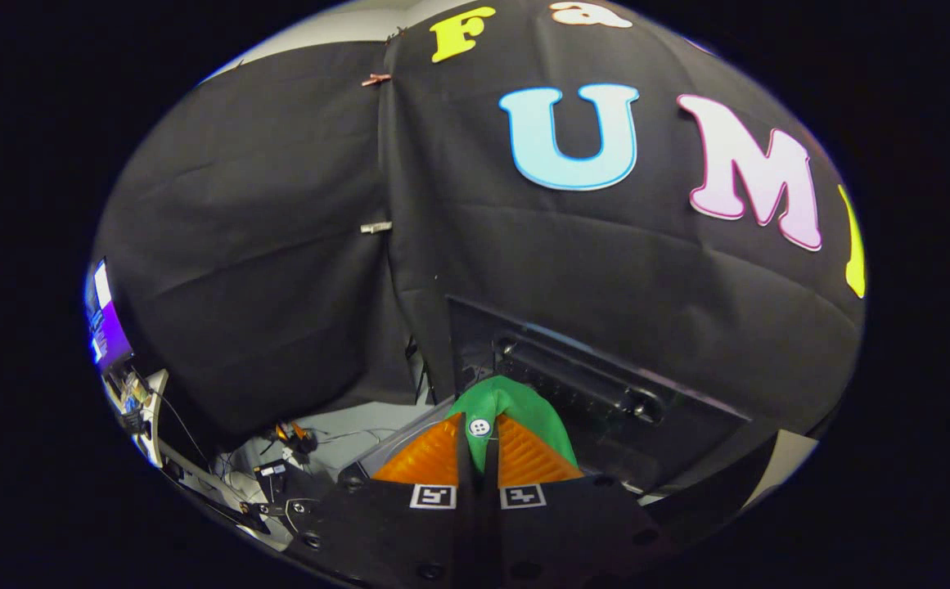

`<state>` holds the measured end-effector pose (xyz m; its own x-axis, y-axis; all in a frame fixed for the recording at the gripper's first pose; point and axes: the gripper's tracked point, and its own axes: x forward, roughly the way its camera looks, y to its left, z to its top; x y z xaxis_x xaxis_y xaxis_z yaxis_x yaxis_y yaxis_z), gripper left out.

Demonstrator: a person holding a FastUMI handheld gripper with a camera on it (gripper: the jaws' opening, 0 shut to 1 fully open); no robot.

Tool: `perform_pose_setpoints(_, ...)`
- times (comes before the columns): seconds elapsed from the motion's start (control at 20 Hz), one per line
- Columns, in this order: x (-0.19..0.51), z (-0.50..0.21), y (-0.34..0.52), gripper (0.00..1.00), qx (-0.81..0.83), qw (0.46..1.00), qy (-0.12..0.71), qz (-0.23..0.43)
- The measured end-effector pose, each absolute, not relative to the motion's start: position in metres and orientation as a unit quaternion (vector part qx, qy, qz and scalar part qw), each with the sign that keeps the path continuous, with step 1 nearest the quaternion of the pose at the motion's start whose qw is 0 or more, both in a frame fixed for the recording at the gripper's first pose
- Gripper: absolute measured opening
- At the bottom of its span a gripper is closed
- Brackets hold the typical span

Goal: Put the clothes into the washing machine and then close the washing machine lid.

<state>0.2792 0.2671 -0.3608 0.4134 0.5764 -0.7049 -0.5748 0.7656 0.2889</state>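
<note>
Gripper (479, 438) fingers clenched on green garment (515, 409) with white button (479, 426), held lifted just before the washing machine's raised lid (597, 393), likely for dropping in.

Gripper (479, 432) jaws pinched nearly closed on cloth (515, 405).

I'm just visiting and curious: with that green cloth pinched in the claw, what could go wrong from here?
1. The gripper pinches only a narrow fold of the green garment near its white button; the fabric might slip free.
2. The raised washing machine lid stands close behind, so the garment could catch on it.
</note>
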Motion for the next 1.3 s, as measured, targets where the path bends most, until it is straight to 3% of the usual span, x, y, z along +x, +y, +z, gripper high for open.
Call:
perform_pose_setpoints(0.55,0.260,-0.459,0.242,0.05,-0.043,0.792,0.539,0.284)
perform_pose_setpoints(0.85,0.249,-0.462,0.238,0.11,-0.048,0.774,0.560,0.292)
perform_pose_setpoints(0.9,0.248,-0.463,0.245,0.19,-0.044,0.773,0.557,0.301)
perform_pose_setpoints(1.2,0.251,-0.453,0.253,0.98,-0.060,0.784,0.526,0.325)
perform_pose_setpoints(1.3,0.259,-0.442,0.258,0.98,-0.047,0.795,0.506,0.331)
